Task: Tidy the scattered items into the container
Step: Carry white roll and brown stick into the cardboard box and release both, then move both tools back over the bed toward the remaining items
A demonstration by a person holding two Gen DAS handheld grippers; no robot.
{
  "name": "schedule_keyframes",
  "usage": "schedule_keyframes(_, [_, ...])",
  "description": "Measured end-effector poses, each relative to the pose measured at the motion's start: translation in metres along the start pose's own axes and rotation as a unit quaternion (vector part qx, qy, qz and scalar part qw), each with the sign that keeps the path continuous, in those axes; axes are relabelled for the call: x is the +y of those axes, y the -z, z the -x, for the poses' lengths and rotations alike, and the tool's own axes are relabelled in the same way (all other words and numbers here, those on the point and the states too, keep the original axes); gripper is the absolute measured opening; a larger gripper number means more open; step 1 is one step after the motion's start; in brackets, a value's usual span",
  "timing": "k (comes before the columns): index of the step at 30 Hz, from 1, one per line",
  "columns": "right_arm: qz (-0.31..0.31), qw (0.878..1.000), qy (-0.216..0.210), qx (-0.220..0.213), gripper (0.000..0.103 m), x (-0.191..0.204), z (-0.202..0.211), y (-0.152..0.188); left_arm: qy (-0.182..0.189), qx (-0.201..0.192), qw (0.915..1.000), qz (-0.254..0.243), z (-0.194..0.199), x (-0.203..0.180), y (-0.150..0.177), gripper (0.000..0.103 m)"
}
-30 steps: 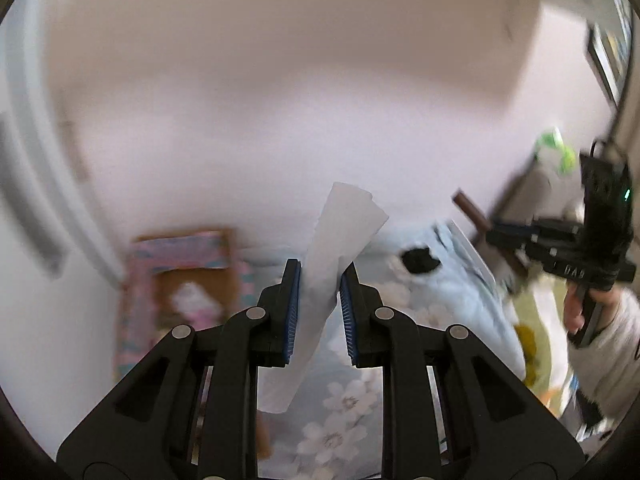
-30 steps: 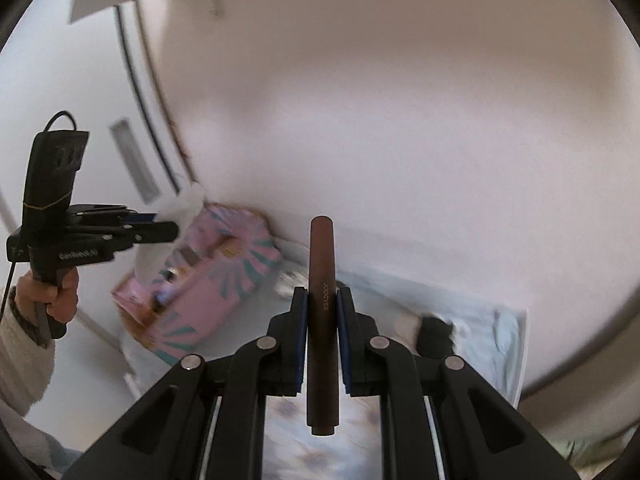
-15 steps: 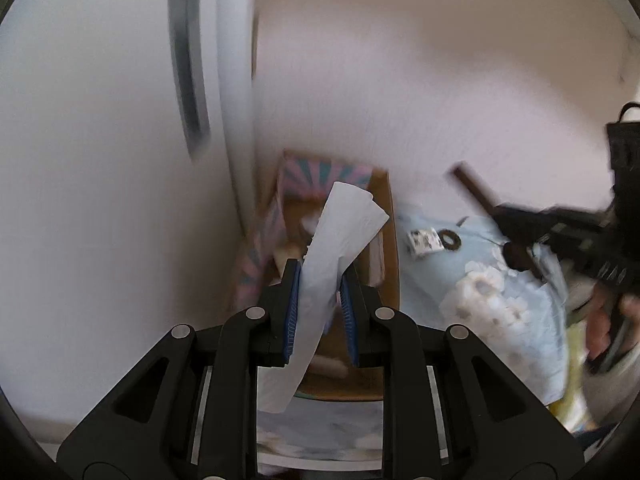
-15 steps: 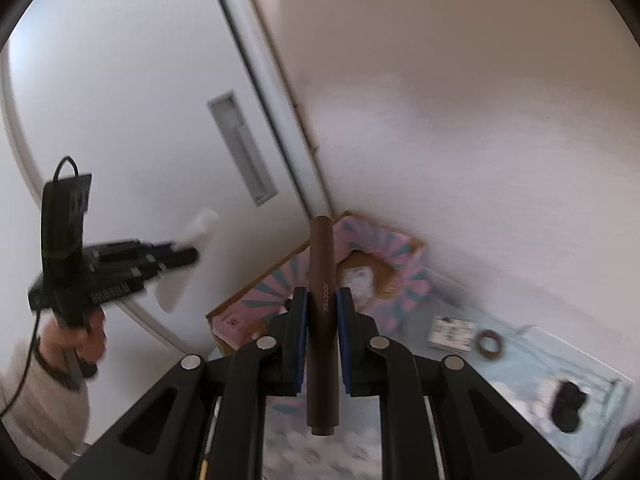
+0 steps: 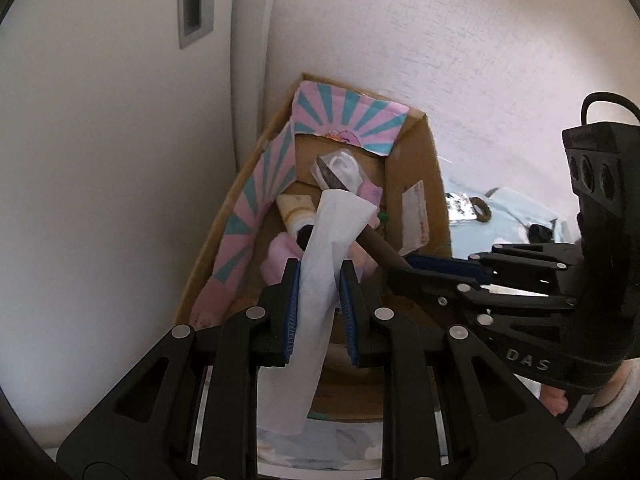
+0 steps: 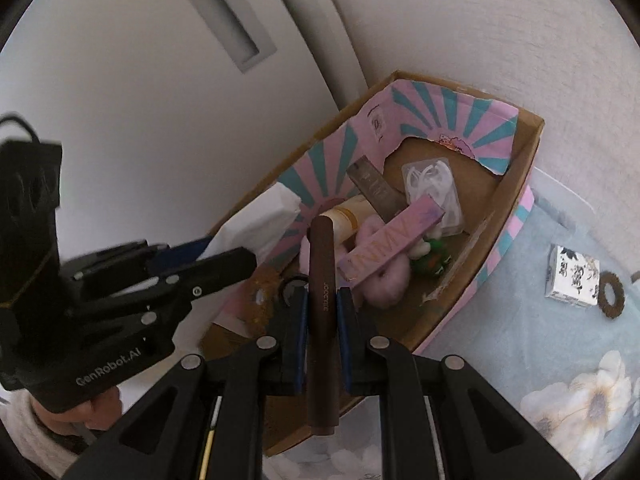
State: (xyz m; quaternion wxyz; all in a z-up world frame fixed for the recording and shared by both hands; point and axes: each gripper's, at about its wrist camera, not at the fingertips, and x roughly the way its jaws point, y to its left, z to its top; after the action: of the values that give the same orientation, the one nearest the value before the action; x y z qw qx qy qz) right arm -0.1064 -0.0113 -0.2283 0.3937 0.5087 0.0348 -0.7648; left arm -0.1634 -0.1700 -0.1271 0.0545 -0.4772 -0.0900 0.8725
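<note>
A pale blue floral bedspread (image 6: 520, 344) covers the surface in the corner where a white sliding door (image 6: 120, 92) meets a textured wall (image 6: 500, 20). On it, pushed into that corner, sits an open cardboard box (image 6: 516, 184) lined with pink and teal sunburst paper. Inside the box lie a pink fluffy item (image 6: 384, 280), a long pink carton (image 6: 394, 240), a cream tube (image 6: 344, 216), a clear packet of white floss picks (image 6: 434, 184), a grey sachet (image 6: 374, 190) and a small green toy (image 6: 430, 260).

The left gripper (image 5: 318, 296) is over the near end of the box, its pads clamped on a white strip of paper (image 5: 324, 276) that sticks up and hangs down through them. The right gripper (image 6: 322, 316) is beside it above the box, closed on a dark brown pen-like stick (image 6: 322, 300) held upright along the fingers.

Outside the box on the bedspread rest a small black-and-white printed packet (image 6: 572, 278) and, touching it, a brown hair tie (image 6: 610, 294).
</note>
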Motion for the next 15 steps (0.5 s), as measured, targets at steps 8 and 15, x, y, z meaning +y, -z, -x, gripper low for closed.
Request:
schedule_keyframes(8, [-0.030, 0.998, 0.015, -0.044, 0.049, -0.015, 0.026, 0.000, 0.022, -0.012, 0.9986, 0.048, 0.019, 0.020, -0.004, 0.100])
schedule_keyframes(15, [-0.061, 0.992, 0.017, -0.109, 0.055, -0.031, 0.072, 0.012, 0.033, -0.019, 0.9974, 0.062, 0.036, 0.026, -0.008, 0.100])
